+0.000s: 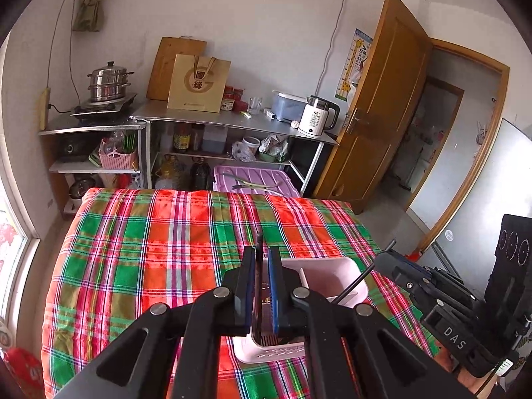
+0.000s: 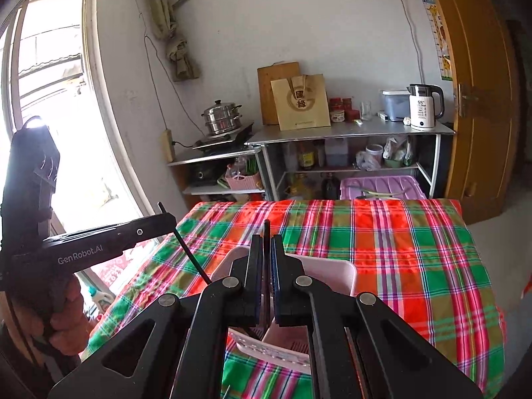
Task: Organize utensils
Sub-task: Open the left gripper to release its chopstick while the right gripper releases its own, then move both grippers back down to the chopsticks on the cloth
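A pink utensil holder [image 1: 327, 276] with compartments stands on the plaid tablecloth [image 1: 159, 242]; it also shows in the right wrist view [image 2: 332, 274]. My left gripper [image 1: 262, 266] is shut on a thin dark utensil [image 1: 259, 242], held upright above the holder. My right gripper [image 2: 266, 259] is shut on a similar dark utensil [image 2: 266, 229], also above the holder. In the left wrist view the right gripper [image 1: 387, 252] holds its dark stick [image 1: 352, 284] slanting down into the holder. In the right wrist view the left gripper [image 2: 166, 219] holds its stick [image 2: 191, 252] slanting toward the holder.
Metal shelves [image 1: 212, 119] stand against the far wall with a steamer pot [image 1: 108, 83], paper bag [image 1: 199, 83] and white kettle [image 1: 317, 116]. A purple bin lid [image 1: 256, 181] sits behind the table. A wooden door [image 1: 375, 99] is open at right. A window [image 2: 56, 99] lies left.
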Motion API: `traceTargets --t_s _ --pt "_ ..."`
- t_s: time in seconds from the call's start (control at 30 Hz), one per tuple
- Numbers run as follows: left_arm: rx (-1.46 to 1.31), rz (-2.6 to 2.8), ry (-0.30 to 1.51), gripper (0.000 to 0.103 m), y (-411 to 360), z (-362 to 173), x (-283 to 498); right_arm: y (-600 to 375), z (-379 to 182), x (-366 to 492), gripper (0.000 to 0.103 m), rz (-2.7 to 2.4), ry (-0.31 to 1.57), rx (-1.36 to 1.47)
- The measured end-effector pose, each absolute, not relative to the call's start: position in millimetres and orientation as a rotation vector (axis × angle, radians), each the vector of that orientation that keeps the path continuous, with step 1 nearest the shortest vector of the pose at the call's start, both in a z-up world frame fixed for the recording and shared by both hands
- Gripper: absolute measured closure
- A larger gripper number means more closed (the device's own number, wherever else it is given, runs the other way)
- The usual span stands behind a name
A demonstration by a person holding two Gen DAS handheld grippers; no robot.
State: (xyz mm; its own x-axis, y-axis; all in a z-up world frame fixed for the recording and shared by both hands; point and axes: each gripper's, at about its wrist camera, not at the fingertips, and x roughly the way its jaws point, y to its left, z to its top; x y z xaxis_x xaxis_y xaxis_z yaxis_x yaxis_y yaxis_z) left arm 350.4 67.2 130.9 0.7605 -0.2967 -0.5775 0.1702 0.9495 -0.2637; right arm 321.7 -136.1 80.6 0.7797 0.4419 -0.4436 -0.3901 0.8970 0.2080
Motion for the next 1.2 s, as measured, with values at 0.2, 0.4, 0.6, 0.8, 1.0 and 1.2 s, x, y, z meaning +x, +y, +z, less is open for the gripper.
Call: traceTargets --t_s 0.2,0.4,0.6,0.8,1.0,1.2 --pt "-0.213 -0.252 0.604 0.074 74 149 329 -145 96 306 0.096 0.449 0.469 0.102" --pt "-0.194 -0.226 0.524 0.074 79 171 288 -161 110 275 0.096 0.439 0.407 0.099" --pt "-0.164 -0.232 0.473 0.074 78 171 234 -181 107 234 0.096 0.441 0.383 0.102" --pt "-0.144 -0.245 0.471 0.074 68 147 181 -193 87 194 0.096 0.437 0.4 0.068" --pt "-0.126 -0.273 0.505 0.074 53 111 138 -206 57 163 0.096 0.429 0.441 0.079" --pt "-0.114 -0.307 0.568 0.074 40 72 112 -215 28 149 0.096 0.429 0.503 0.1"
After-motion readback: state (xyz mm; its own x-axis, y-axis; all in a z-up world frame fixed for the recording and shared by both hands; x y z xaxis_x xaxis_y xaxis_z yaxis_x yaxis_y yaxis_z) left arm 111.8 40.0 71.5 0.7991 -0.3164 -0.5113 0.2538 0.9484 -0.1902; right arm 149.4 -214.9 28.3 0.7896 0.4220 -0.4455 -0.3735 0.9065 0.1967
